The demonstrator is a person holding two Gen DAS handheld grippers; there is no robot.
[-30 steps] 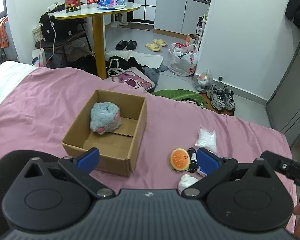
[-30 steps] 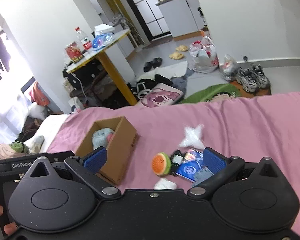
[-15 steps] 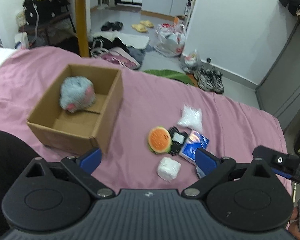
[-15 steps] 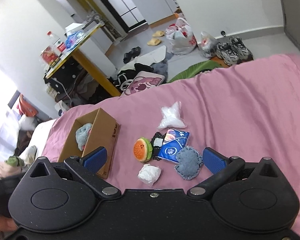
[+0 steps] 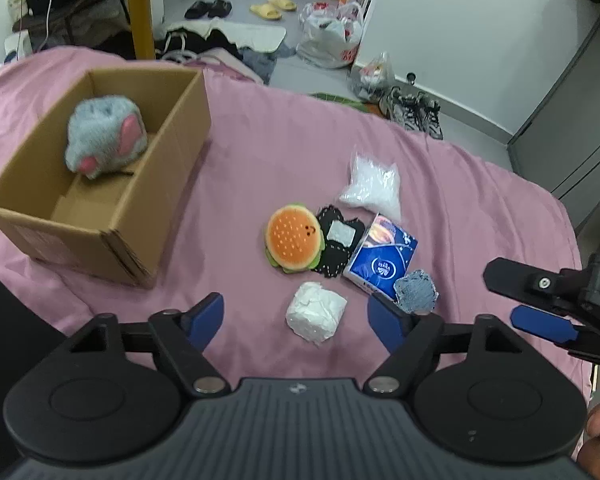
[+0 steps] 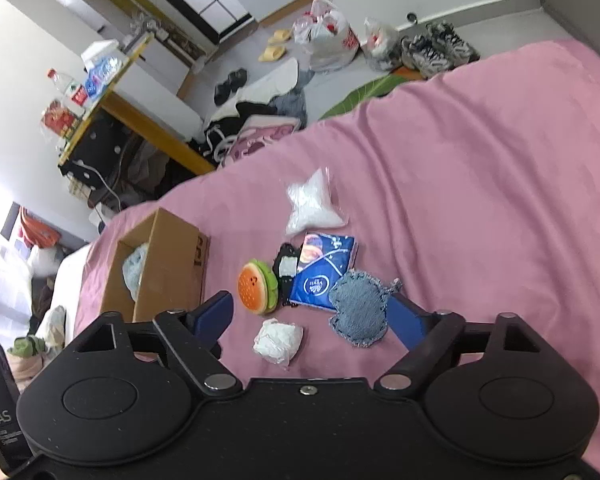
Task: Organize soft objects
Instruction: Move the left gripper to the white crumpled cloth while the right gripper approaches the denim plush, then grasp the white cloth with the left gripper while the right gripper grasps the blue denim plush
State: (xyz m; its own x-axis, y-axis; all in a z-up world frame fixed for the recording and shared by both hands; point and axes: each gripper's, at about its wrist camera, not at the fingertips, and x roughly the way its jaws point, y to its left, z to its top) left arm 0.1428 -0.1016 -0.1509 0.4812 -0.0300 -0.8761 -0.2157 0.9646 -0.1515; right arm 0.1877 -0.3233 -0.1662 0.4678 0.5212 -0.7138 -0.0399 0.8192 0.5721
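Both tongs hang released: the white wad [image 5: 316,317] lies straight ahead between the left gripper [image 5: 296,320] blades, nearer it than the right gripper [image 6: 312,314].

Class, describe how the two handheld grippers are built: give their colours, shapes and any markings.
The left gripper and the right gripper look alike: a matte black body with a ribbed centre, two round discs, silver pivot screws and angled black linkages ending in blue finger pads. In the right wrist view, a black block at the lower left reads "DAS".

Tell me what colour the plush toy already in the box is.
Grey-blue fur with pink patches; the plush toy in the cardboard box shows best in the left wrist view.
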